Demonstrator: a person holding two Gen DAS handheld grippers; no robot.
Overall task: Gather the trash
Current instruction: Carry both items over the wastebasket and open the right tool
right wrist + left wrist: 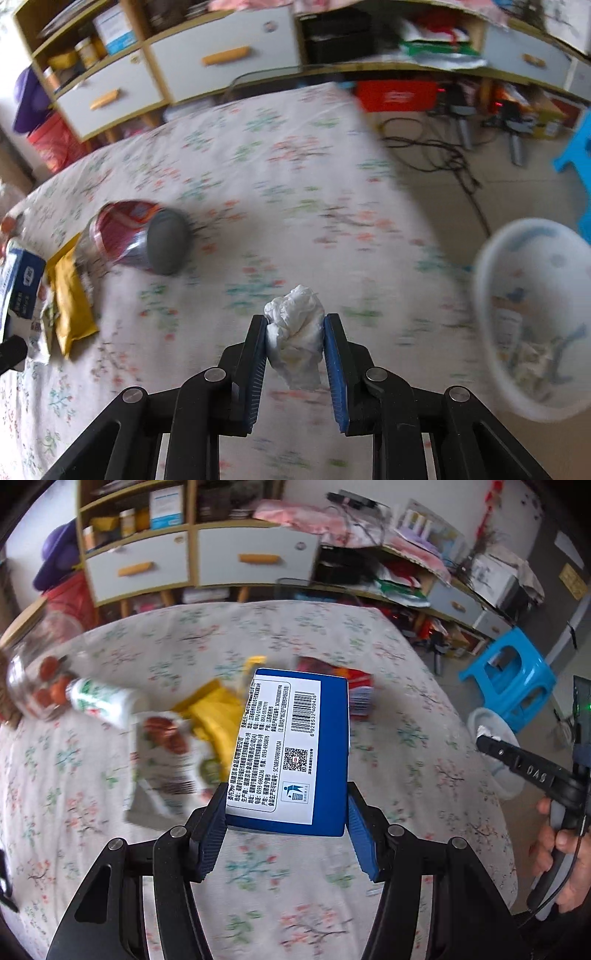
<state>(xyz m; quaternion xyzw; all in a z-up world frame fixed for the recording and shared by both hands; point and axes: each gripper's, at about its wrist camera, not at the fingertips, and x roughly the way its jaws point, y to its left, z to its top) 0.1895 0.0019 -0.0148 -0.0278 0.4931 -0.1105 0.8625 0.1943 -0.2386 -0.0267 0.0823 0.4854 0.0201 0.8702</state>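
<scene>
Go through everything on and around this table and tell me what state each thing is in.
Left claw: shut on blue rectangular carton, lifted.
Right claw: shut on crumpled white tissue.
Clear glass jar: lying sideways.
Red can: lying sideways.
White plastic bin: open, holding trash.

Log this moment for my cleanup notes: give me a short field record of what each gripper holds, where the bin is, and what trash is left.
left gripper: shut on blue box
right gripper: shut on crumpled tissue
bin: white basket on the floor, right of the table
left on tablecloth: can, yellow packet, snack wrapper, small bottle
</scene>
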